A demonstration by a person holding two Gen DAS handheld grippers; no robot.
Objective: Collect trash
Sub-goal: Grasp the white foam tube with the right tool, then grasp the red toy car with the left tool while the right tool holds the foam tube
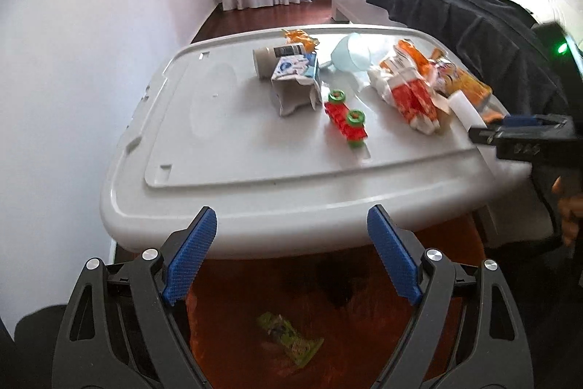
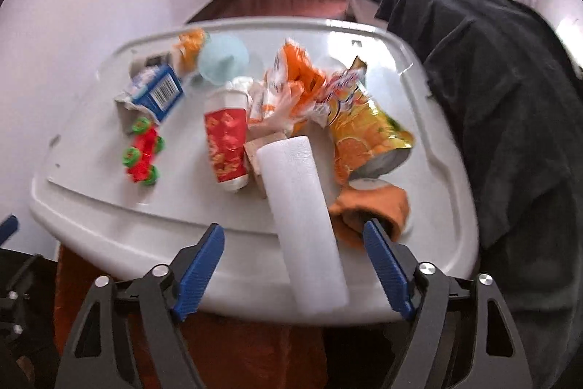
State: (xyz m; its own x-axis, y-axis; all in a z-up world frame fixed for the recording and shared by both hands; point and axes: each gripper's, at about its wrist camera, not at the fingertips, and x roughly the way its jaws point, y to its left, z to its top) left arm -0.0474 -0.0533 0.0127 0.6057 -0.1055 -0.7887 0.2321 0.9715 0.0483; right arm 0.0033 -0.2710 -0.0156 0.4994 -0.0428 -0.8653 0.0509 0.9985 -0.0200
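White plastic bin lid (image 2: 109,236) is filling mid-frame, carrying scattered trash: a white foam roll (image 2: 304,225) lying lower centre, a red paper cup (image 2: 226,144) left of it, an orange-printed snack bag (image 2: 360,133) to its right, a blue carton (image 2: 160,93) upper left. Right gripper (image 2: 293,236) is hovering spread wide around the roll's near end. Left gripper (image 1: 291,221) is gaping, empty, at the lid's near edge.
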